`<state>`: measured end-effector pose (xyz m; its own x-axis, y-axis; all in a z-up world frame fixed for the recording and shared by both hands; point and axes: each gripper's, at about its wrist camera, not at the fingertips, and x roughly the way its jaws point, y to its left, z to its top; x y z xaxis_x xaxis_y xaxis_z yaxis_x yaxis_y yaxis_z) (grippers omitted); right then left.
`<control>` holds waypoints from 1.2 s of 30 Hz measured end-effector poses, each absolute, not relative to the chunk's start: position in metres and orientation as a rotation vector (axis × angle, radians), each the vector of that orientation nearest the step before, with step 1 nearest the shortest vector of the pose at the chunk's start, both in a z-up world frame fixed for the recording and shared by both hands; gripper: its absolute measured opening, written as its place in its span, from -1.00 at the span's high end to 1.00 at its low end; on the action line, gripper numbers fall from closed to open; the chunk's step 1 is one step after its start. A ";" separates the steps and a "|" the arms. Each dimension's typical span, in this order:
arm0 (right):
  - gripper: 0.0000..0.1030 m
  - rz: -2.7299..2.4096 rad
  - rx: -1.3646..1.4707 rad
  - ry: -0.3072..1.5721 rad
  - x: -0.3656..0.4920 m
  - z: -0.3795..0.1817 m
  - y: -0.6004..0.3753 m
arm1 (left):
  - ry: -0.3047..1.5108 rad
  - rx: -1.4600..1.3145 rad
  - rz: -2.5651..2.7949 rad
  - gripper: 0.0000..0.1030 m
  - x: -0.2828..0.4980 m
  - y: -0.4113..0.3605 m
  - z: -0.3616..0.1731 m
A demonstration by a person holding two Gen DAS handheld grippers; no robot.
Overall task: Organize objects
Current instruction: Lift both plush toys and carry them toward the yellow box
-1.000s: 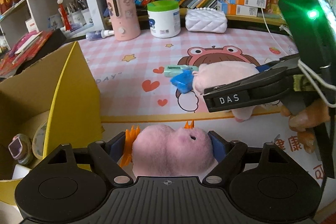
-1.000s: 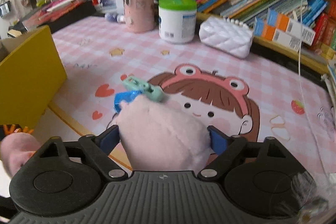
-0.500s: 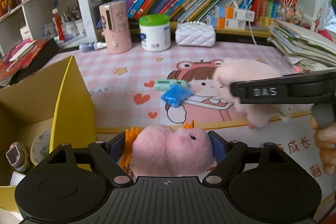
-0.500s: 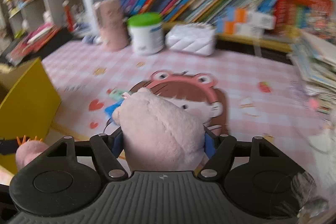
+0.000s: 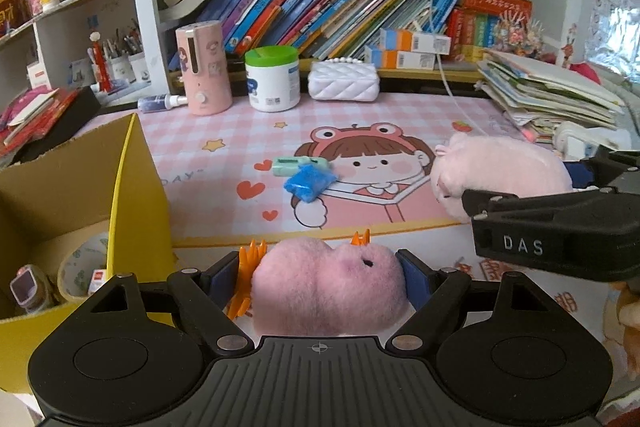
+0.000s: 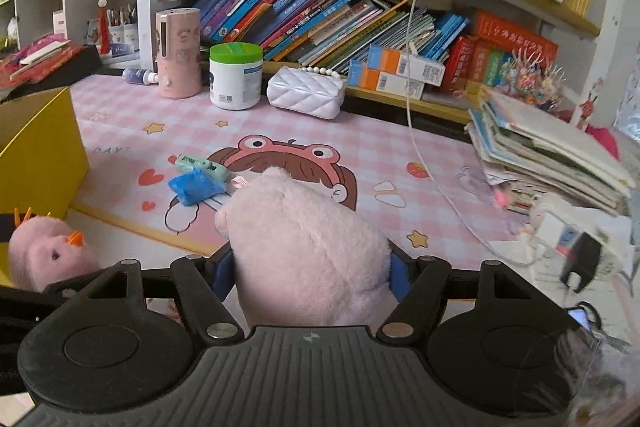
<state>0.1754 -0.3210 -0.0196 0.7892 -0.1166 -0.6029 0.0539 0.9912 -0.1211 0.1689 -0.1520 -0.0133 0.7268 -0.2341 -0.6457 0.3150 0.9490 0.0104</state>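
My left gripper (image 5: pixel 326 277) is shut on a pink plush chick (image 5: pixel 326 289) with orange beak and feet, held above the desk's front edge; the chick also shows in the right wrist view (image 6: pixel 48 253). My right gripper (image 6: pixel 310 267) is shut on a pale pink plush pig (image 6: pixel 304 247), seen from the left wrist at the right (image 5: pixel 500 175). A blue packet (image 5: pixel 309 181) and a mint green stapler-like item (image 5: pixel 298 164) lie on the pink cartoon mat (image 5: pixel 360 115). An open yellow cardboard box (image 5: pixel 132 195) stands at the left.
The box holds a tape roll (image 5: pixel 82 269) and a small toy (image 5: pixel 26 287). At the back stand a pink dispenser (image 5: pixel 202 67), a green-lidded tub (image 5: pixel 273 79) and a white quilted purse (image 5: pixel 344 86). A stack of books (image 5: pixel 548 95) lies at the right. A white cable (image 6: pixel 432 171) crosses the mat.
My right gripper has carried the plush pig to the right and back from the blue packet. My left gripper with the chick has risen and pulled back slightly.
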 end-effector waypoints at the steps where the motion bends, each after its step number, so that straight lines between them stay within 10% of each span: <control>1: -0.34 -0.099 -0.105 0.655 0.170 -0.019 -0.319 | 0.691 0.121 -0.312 -0.60 0.166 -0.151 -0.013; 36: -0.34 -0.071 -0.110 0.690 0.006 -0.010 -0.123 | 0.659 0.077 -0.180 -0.60 0.017 0.057 0.000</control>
